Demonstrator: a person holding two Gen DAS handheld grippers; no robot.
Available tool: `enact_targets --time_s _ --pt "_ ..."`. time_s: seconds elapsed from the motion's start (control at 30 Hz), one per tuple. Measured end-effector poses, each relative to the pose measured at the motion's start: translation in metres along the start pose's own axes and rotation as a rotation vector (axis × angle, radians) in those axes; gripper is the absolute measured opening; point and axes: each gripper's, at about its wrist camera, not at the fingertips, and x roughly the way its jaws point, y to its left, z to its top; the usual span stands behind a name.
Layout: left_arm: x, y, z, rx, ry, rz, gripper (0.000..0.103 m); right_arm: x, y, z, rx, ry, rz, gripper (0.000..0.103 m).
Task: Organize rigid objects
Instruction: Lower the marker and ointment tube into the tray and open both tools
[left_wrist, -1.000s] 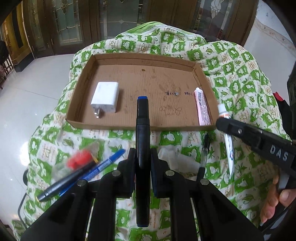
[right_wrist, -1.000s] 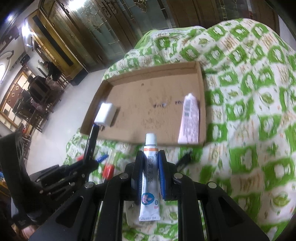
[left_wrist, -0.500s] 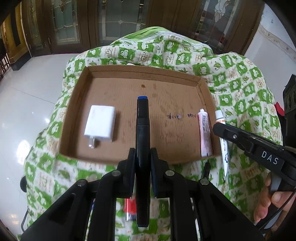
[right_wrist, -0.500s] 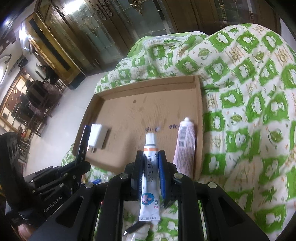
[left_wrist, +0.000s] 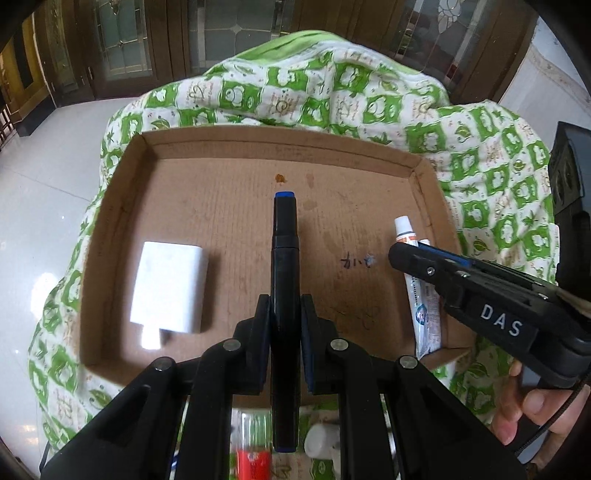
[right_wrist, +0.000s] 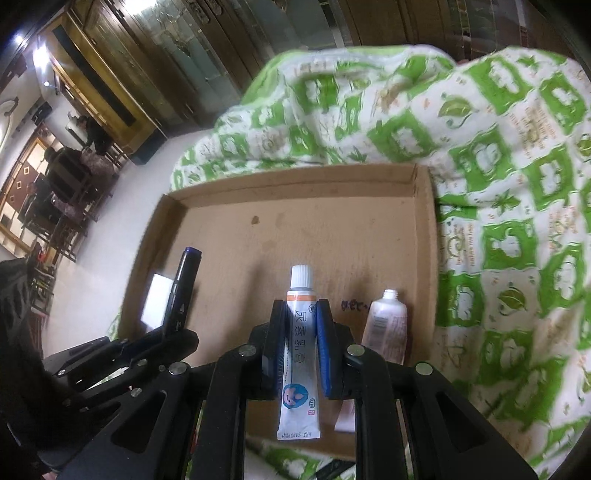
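Left gripper clamped on black marker, blue-capped tip pointing ahead over cardboard tray. White charger lying in tray, left of it. Right gripper clamped on white ointment tube over tray; pink tube just right, uncapped.

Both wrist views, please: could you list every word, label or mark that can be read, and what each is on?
"DAS": right gripper body.
"尿素乳膏": white tube held by the right gripper.
Handwriting on the cardboard tray floor: illegible scribble.
Small print on the pink tube: too small.
White mark on the black marker: unreadable.
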Motion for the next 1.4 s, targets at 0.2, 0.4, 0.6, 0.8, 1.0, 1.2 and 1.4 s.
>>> enact_targets --time_s 0.2,0.4,0.6,0.8,1.0,1.2,1.4 --pt "0.012 0.001 -0.001 0.010 0.009 0.004 0.012 0.018 -0.007 0.000 0.015 0.042 -0.015 0.014" --pt "0.021 0.002 -0.004 0.012 0.014 0.013 0.012 0.024 -0.008 -0.003 0.003 0.058 -0.030 0.014" --pt "0.024 -0.001 -0.004 0.028 0.002 0.034 0.012 0.023 -0.011 -0.004 0.004 0.048 -0.043 0.014" --pt "0.024 0.001 0.001 0.020 -0.013 0.048 0.012 0.024 -0.010 -0.004 0.002 0.037 -0.051 0.017" --pt "0.015 0.010 -0.002 -0.033 -0.011 0.028 0.020 0.016 -0.005 -0.009 -0.006 0.004 -0.058 0.032" --pt "-0.028 0.019 -0.026 -0.031 -0.046 -0.011 0.045 -0.017 -0.006 -0.024 0.051 -0.065 0.000 0.045" --pt "-0.075 0.055 -0.087 -0.086 -0.097 0.006 0.066 -0.056 -0.001 -0.068 0.082 -0.102 0.044 0.067"
